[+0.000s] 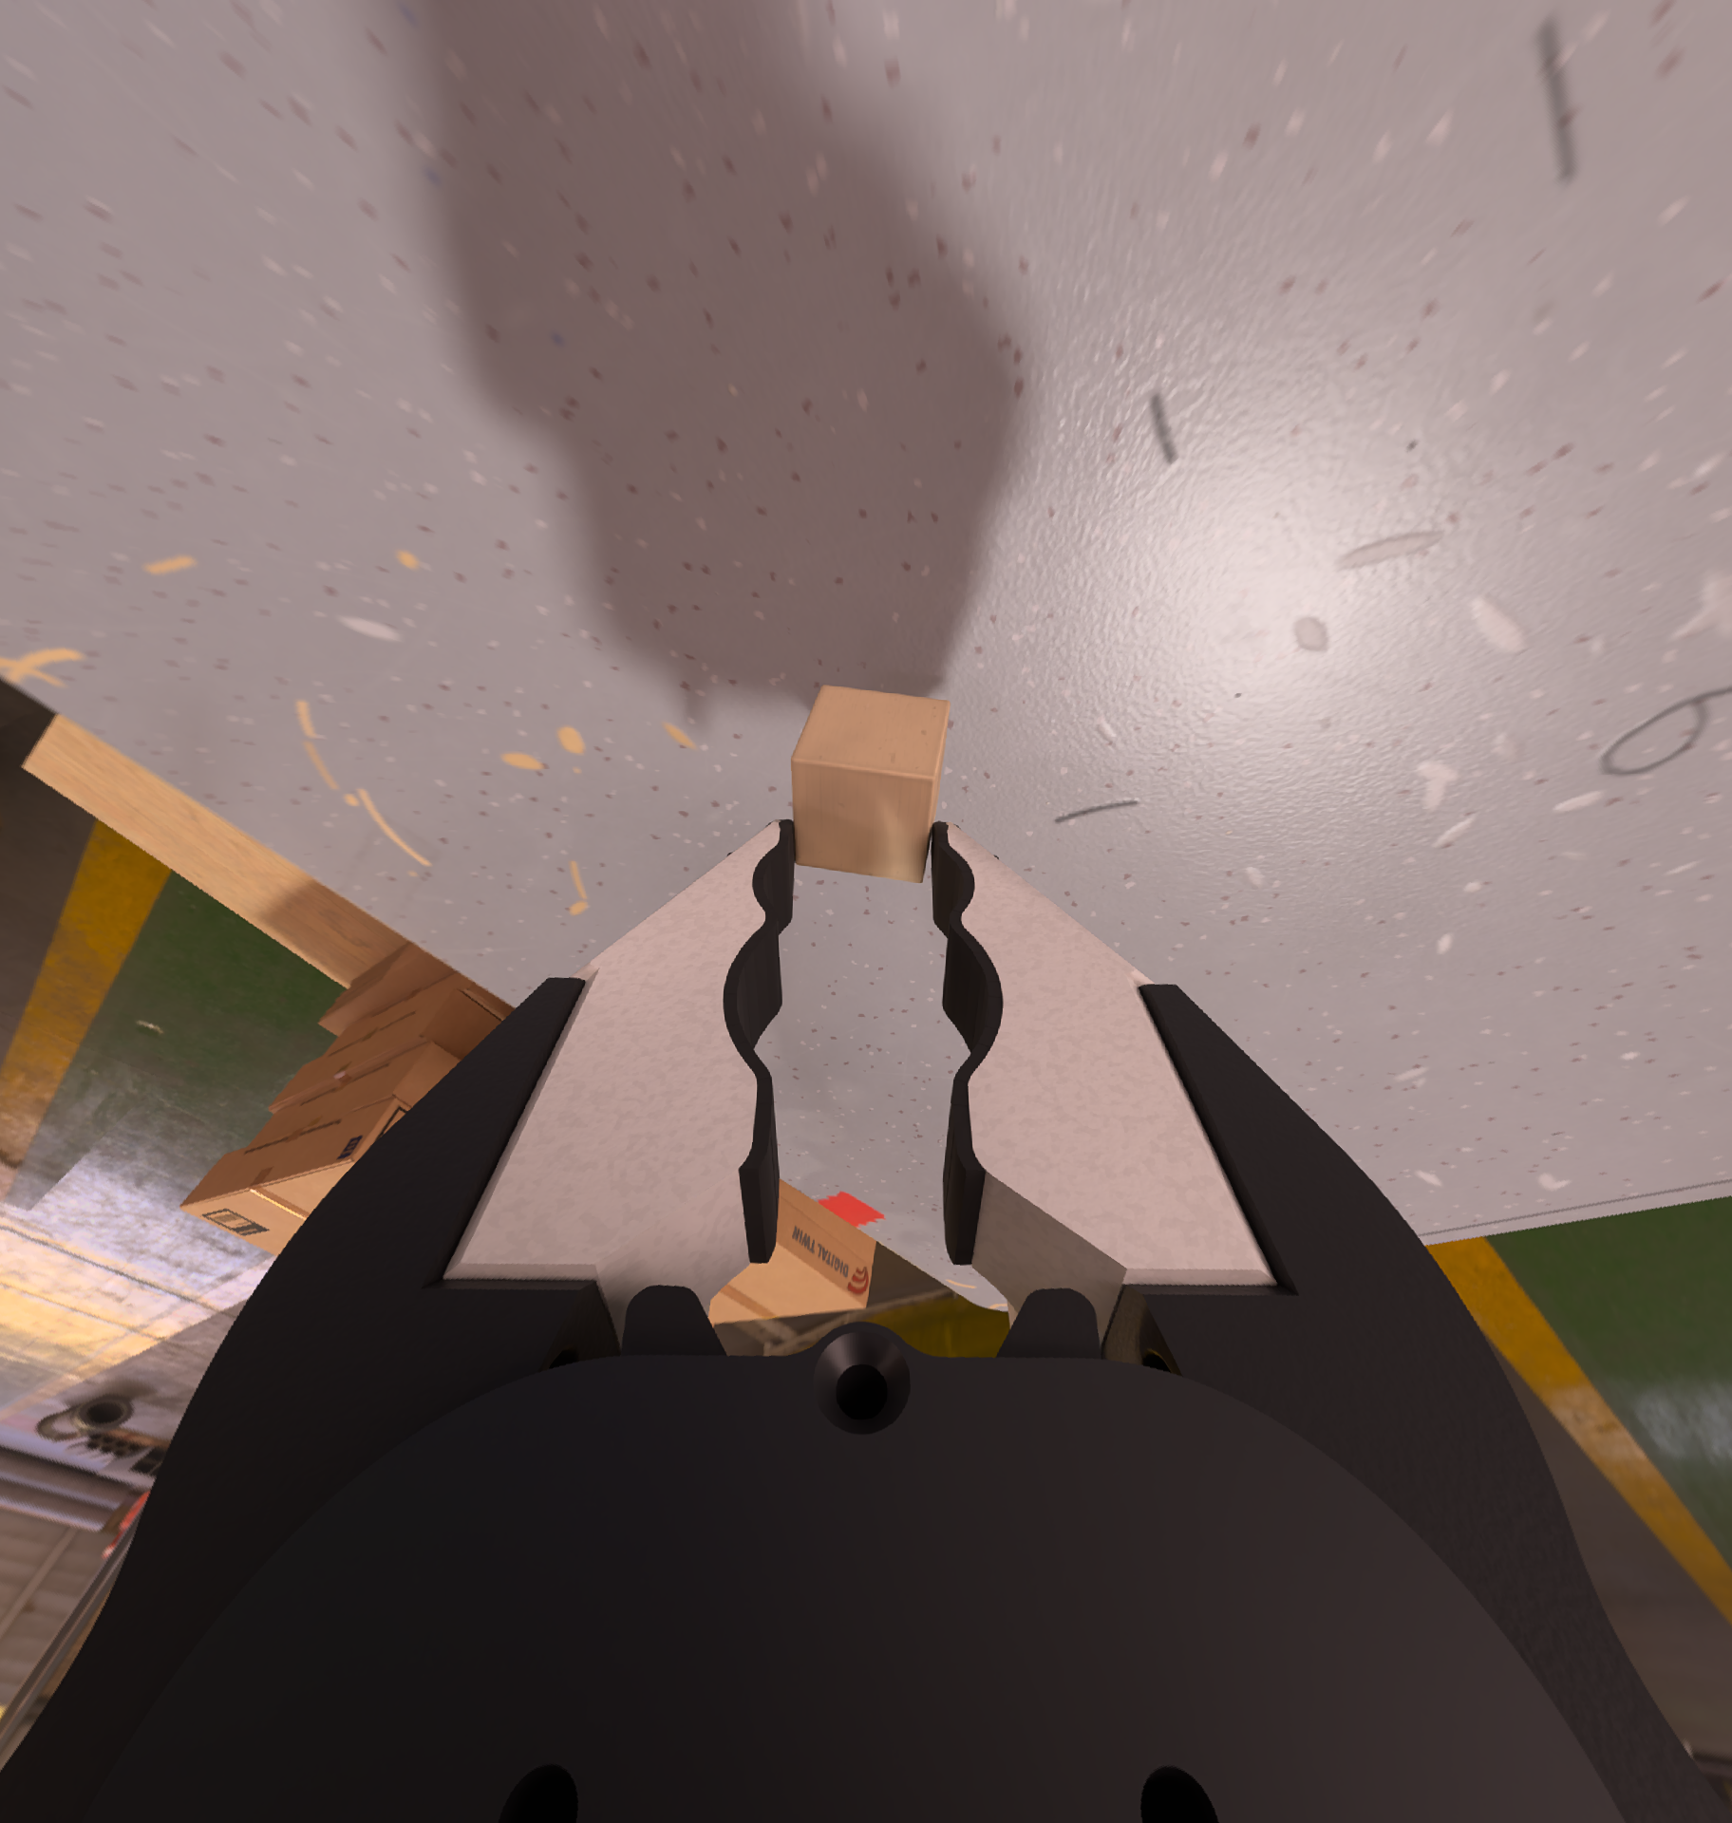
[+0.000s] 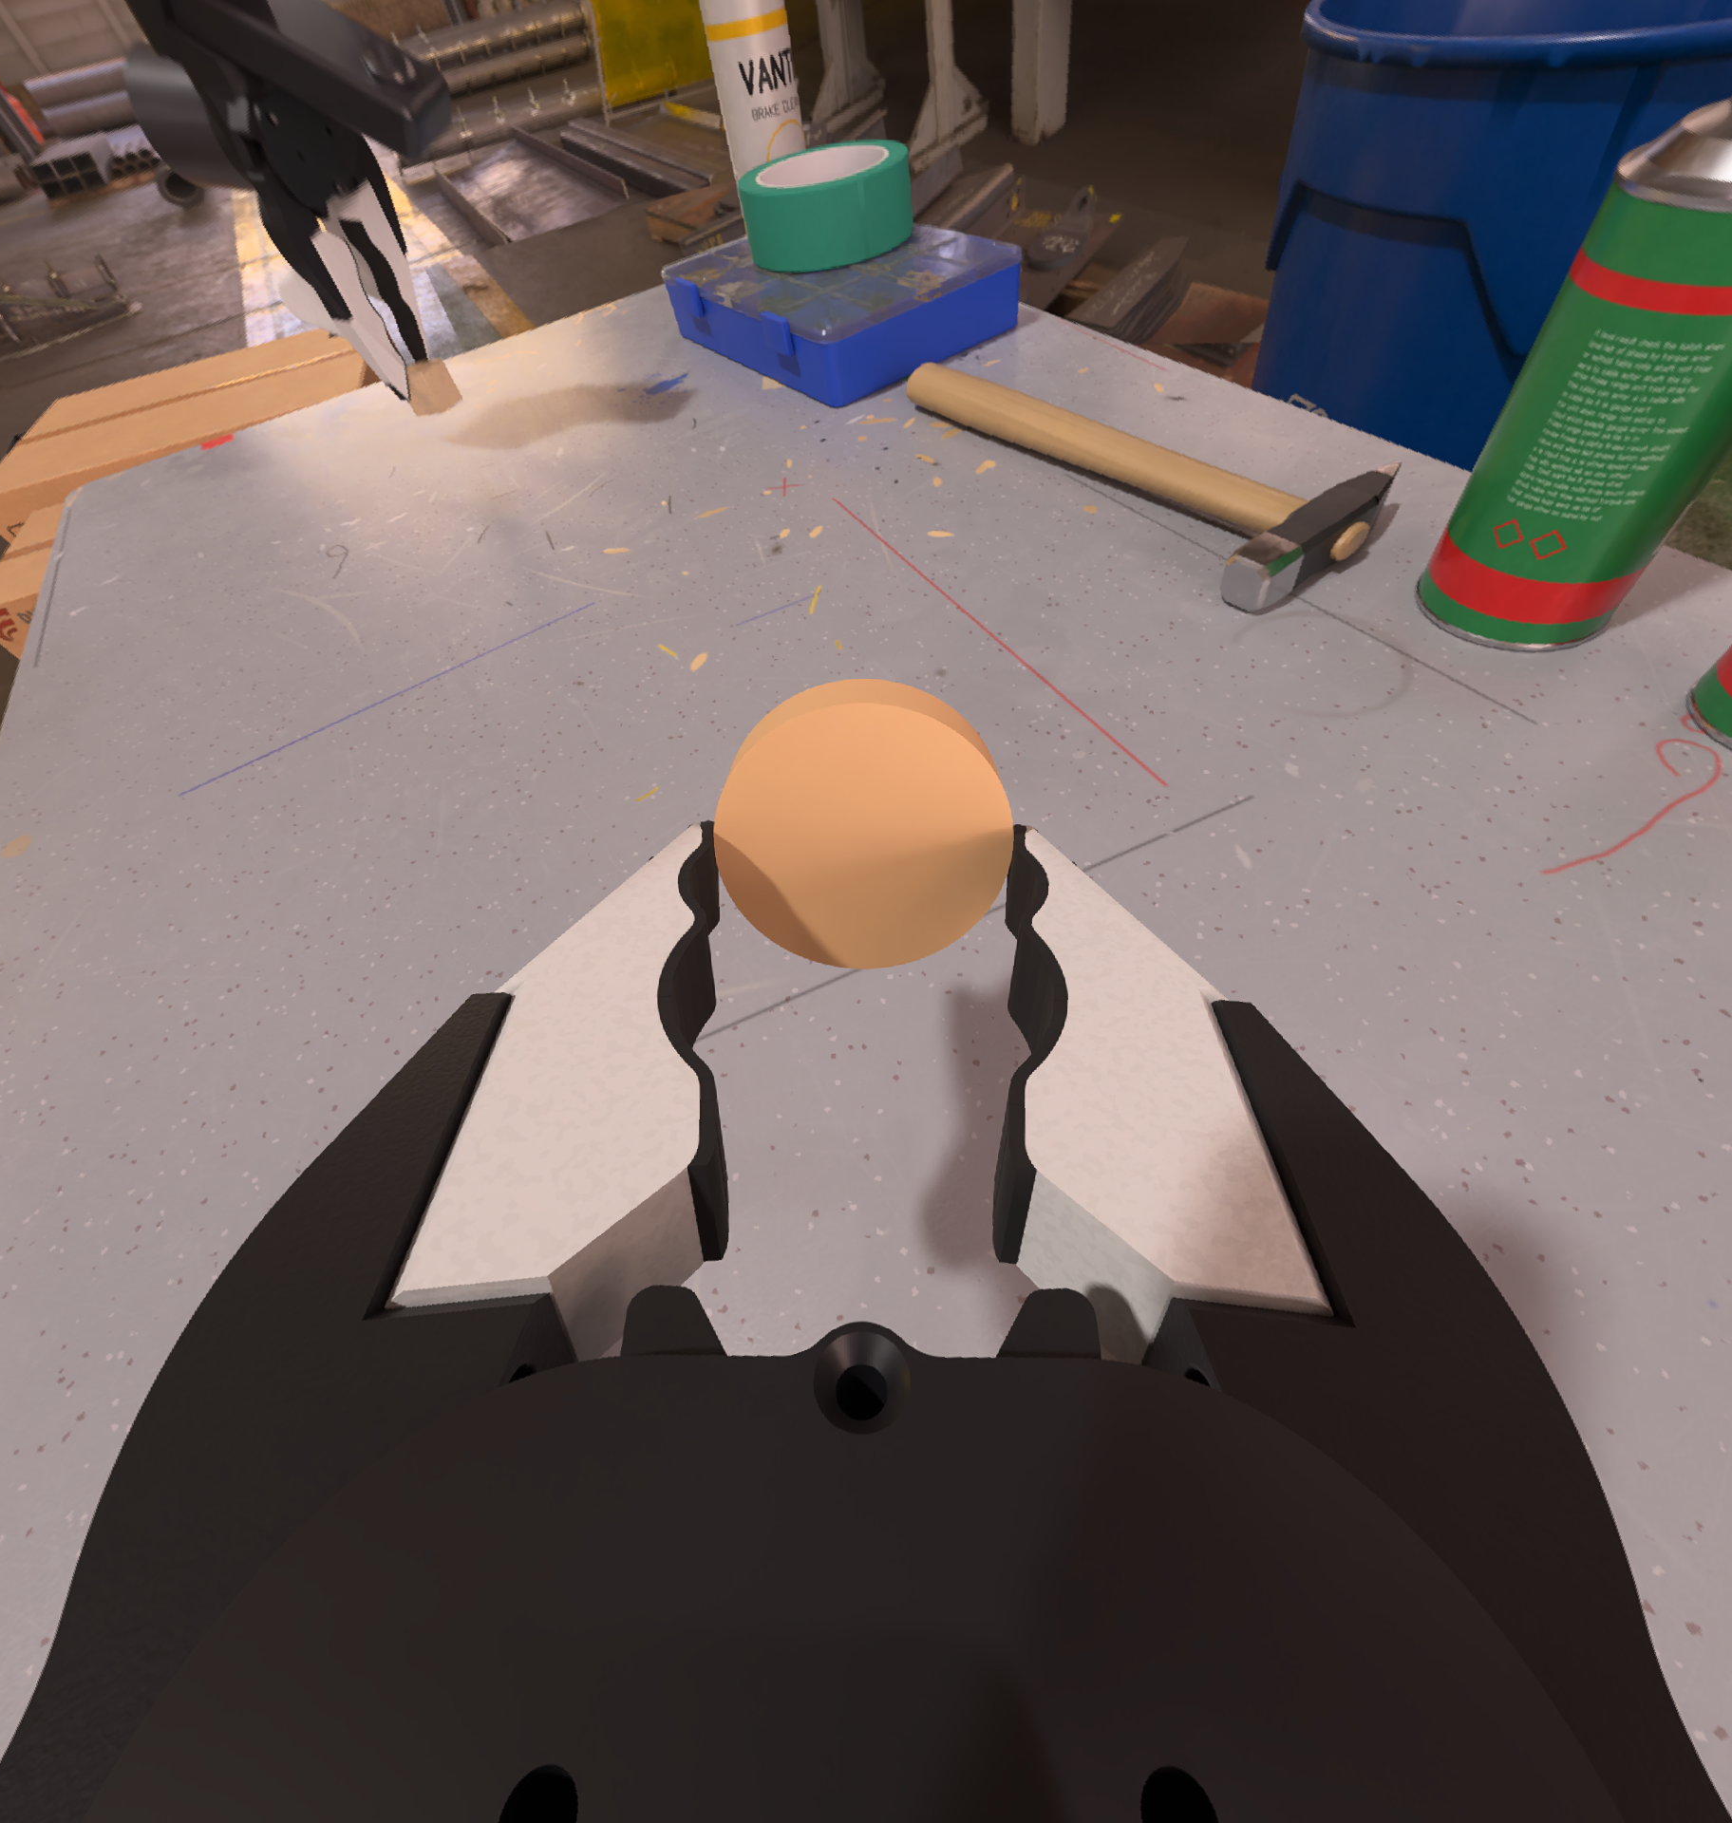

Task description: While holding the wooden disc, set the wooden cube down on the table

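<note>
My left gripper point(image 1: 862, 838) is shut on a small pale wooden cube point(image 1: 869, 781), held by its lower end between the fingertips, close over the grey speckled table point(image 1: 1237, 493). The right wrist view shows that gripper point(image 2: 410, 380) at the table's far left corner with the cube point(image 2: 434, 387) at or just above the surface; I cannot tell if it touches. My right gripper point(image 2: 862, 858) is shut on a round wooden disc point(image 2: 860, 824), held by its rim above the middle of the table point(image 2: 349, 888).
A blue parts box point(image 2: 842, 316) with a green tape roll point(image 2: 828, 202) sits at the far edge. A hammer point(image 2: 1168, 473) lies to the right, next to green spray cans point(image 2: 1612, 395) and a blue bin point(image 2: 1493, 197). Cardboard boxes point(image 2: 152, 424) stand beyond the left edge.
</note>
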You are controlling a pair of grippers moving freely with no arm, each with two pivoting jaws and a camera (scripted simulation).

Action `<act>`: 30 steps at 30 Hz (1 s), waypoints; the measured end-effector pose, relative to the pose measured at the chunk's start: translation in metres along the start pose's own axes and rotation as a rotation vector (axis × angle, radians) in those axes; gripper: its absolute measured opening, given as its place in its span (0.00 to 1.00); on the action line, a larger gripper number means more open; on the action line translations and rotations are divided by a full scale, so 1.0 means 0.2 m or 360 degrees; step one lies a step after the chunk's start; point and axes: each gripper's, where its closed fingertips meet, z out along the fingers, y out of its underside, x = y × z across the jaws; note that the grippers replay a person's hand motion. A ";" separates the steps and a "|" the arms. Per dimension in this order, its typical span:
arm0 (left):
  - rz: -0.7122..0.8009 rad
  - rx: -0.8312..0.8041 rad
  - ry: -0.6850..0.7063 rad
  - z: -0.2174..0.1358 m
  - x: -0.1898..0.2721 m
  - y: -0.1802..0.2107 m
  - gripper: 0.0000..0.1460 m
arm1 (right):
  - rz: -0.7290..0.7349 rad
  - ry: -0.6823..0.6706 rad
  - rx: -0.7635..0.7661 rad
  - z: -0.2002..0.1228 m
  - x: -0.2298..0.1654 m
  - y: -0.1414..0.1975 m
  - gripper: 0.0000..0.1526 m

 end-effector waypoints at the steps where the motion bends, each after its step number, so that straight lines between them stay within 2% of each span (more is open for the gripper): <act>1: -0.0011 0.0033 -0.0016 -0.04 0.00 -0.02 0.19 | 0.0002 0.0003 -0.0008 0.00 0.01 0.00 0.39; 4: -0.0027 0.0214 -0.0079 -0.25 0.00 -0.14 0.19 | 0.0013 0.0009 -0.0019 0.00 0.02 0.02 0.39; 7: 0.0054 0.0494 -0.0142 -0.54 0.11 -0.39 0.19 | 0.0022 0.0025 -0.0030 0.00 0.04 0.03 0.39; 10: 0.0282 0.0671 -0.0157 -0.76 0.33 -0.72 0.19 | 0.0036 0.0034 -0.0043 -0.01 0.05 0.03 0.39; 12: 0.0457 0.0654 -0.0169 -0.81 0.49 -0.92 0.19 | 0.0042 0.0044 -0.0051 -0.02 0.06 0.04 0.39; 16: 0.0716 0.0578 -0.0078 -0.78 0.81 -1.31 0.19 | 0.0037 0.0099 -0.0077 -0.05 0.09 0.06 0.39; 20: 0.0818 0.0470 0.0028 -0.70 1.05 -1.59 0.19 | 0.0071 0.0111 -0.0083 -0.07 0.11 0.08 0.39; 25: 0.0877 0.0235 0.0074 -0.57 1.23 -1.78 0.19 | 0.0072 0.0115 -0.0096 -0.08 0.12 0.09 0.39; 30: 0.1036 0.0189 0.0055 -0.49 1.33 -1.87 0.19 | 0.0064 0.0124 -0.0084 -0.10 0.13 0.08 0.39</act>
